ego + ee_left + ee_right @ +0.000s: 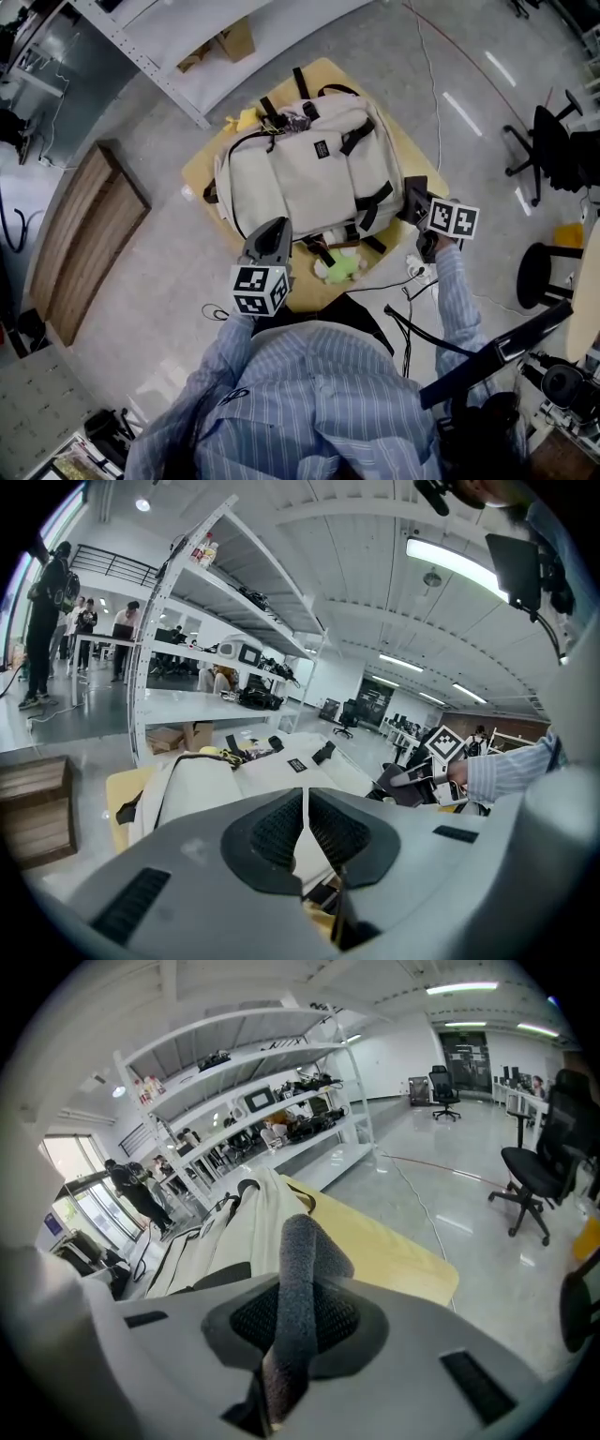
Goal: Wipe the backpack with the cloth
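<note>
Right gripper [298, 1314] jaws are clamping the grey cloth [301, 1251] beside the beige backpack [309, 169]. Left gripper [305, 829] jaws are sitting together, empty. I'm worrying the unbraced backpack could slide under wiping.

Open-plan lab or office: white shelving racks [281, 1091], office chairs [534, 1176], ceiling strip lights [450, 560].

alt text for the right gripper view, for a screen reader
The right gripper is shut on a dark grey cloth that sticks up between its jaws. Beyond it a cream backpack lies on a yellow table, with white shelving and a black office chair behind.
</note>
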A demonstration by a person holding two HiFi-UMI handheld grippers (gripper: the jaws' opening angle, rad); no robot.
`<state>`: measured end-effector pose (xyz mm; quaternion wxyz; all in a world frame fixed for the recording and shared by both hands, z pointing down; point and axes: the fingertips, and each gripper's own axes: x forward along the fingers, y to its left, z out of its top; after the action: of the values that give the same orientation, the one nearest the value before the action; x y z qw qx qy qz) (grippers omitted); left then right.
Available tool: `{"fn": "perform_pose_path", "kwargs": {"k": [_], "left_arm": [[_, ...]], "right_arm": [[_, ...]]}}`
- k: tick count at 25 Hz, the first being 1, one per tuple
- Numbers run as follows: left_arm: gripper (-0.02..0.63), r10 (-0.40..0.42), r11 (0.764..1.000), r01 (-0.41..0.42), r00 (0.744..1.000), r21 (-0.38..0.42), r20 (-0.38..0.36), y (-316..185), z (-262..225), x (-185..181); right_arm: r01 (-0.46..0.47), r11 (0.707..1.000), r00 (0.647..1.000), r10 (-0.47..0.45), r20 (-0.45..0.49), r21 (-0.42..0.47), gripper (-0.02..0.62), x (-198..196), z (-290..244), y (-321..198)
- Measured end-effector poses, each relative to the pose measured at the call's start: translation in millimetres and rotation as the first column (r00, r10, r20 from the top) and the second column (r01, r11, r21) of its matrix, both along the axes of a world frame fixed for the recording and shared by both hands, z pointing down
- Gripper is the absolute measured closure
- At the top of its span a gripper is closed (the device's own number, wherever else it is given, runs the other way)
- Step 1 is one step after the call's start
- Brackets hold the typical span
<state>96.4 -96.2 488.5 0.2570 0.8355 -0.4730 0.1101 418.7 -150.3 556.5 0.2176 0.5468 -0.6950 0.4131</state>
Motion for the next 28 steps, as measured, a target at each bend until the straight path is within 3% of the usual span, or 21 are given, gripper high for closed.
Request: {"fn": "perform_pose_path", "kwargs": {"k": [7, 28], "left_arm": [[0.584, 0.030, 1.000, -0.030, 0.999, 0.007, -0.021, -19, -1, -5], [0.584, -0.060, 0.997, 0.059, 0.997, -0.041, -0.039, -56, 19, -54]], "right_arm": [[0.023, 1.000, 0.998, -0.023, -0.052, 0.002, 0.541, 0, -6, -55], [0.152, 0.988, 0.982, -0.148, -0.115, 0.033, 0.541, -56, -30, -221]]}}
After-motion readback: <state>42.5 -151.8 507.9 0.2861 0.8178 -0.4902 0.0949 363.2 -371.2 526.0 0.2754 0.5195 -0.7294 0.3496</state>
